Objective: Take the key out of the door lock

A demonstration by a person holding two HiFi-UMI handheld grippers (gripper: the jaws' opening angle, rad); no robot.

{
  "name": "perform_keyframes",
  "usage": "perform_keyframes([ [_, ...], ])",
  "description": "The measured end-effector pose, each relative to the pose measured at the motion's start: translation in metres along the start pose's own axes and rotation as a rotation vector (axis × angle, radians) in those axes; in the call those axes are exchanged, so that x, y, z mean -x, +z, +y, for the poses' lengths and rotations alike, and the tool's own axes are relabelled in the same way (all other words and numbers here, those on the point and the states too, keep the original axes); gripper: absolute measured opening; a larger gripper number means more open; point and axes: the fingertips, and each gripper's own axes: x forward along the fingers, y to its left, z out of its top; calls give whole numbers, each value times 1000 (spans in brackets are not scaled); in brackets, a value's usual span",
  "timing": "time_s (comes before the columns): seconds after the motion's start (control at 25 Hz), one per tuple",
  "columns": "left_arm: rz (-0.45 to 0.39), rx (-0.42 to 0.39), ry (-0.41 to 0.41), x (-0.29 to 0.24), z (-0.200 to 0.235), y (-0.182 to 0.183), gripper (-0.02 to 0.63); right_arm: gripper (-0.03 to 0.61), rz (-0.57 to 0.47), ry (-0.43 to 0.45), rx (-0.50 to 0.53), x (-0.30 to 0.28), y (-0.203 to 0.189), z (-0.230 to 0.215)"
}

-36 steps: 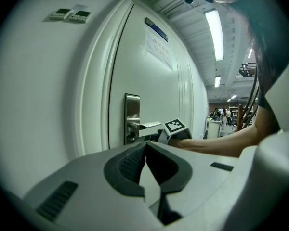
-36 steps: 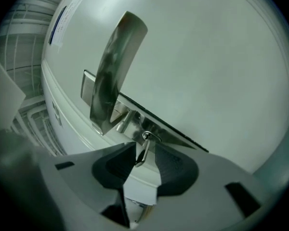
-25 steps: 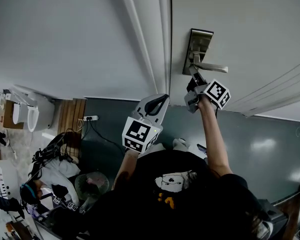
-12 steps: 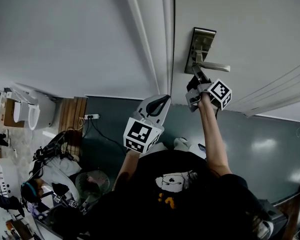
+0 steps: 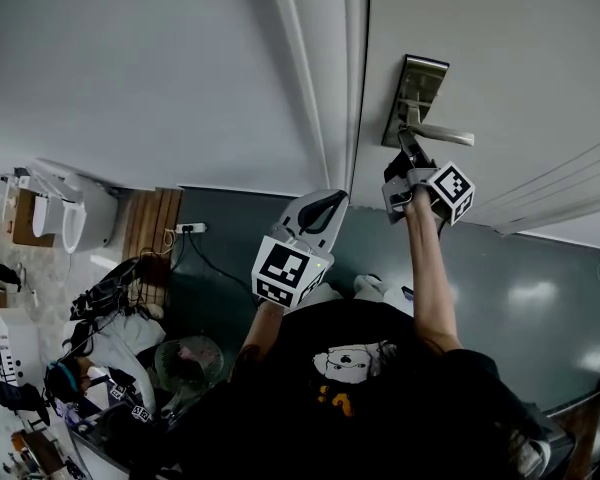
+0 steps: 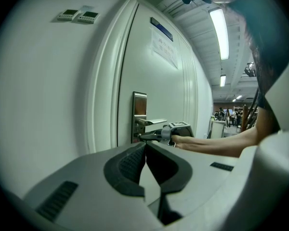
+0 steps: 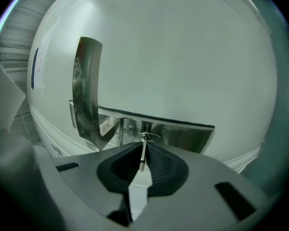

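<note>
Door: white
Lock plate: brushed silver
Key: silver
Left tongs: grey, black ribbed pads
Cube: black-and-white square markers
Floor: dark grey-green
Shirt: black

Looks like an office or lab workspace. Fluorescent ceiling lights run in a long line down an open hall. A printed notice is stuck high on the white door, and two small control panels sit on the wall beside it. Down on the grey floor there's a power strip, a trailing black cable and heaped gear.
</note>
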Motion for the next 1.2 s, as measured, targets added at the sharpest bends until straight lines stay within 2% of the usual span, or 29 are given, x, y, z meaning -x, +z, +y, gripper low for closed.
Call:
perform_keyframes([
  [0.4,1,19,12,3,12,-6,8,23,-30,-1,-21,-1,1,-4],
  [0.72,-4,26,6,-1,10,-6,8,21,-22,13,-36,26,-3,-4],
  [0.88,-9,27,-14,-5,9,-11,8,21,-17,-7,-18,30,-8,-8],
  [1.04,-14,18,-37,-3,-4,-12,8,20,17,-32,67,51,-17,-11],
  [1.2,-15,20,-53,1,8,-8,8,20,30,-39,63,50,-29,-4],
])
